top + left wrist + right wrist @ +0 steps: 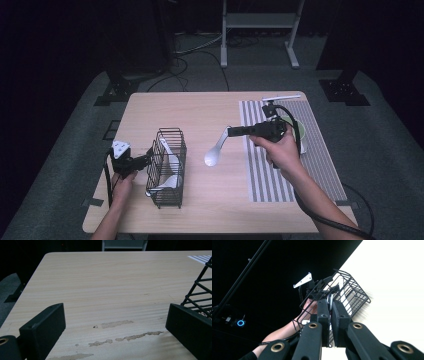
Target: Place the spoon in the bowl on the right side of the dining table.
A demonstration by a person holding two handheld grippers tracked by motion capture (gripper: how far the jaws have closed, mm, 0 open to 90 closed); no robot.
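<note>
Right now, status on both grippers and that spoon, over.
Right gripper shut on white spoon, held above table. Left gripper open beside wire basket. Path from spoon to basket clear.

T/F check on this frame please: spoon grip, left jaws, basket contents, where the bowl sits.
1. The right gripper is shut on the white spoon. True.
2. That spoon lies flat in the wire basket. False: it hangs from the jaws above the table, between the basket and the striped mat.
3. The left gripper has its jaws open at the basket's side. True: in the left gripper view they stand wide apart, the wire just by one.
4. The basket holds nothing. False: white utensils lie inside.
5. The green bowl sits on bare wood. False: it sits on the striped mat.
</note>
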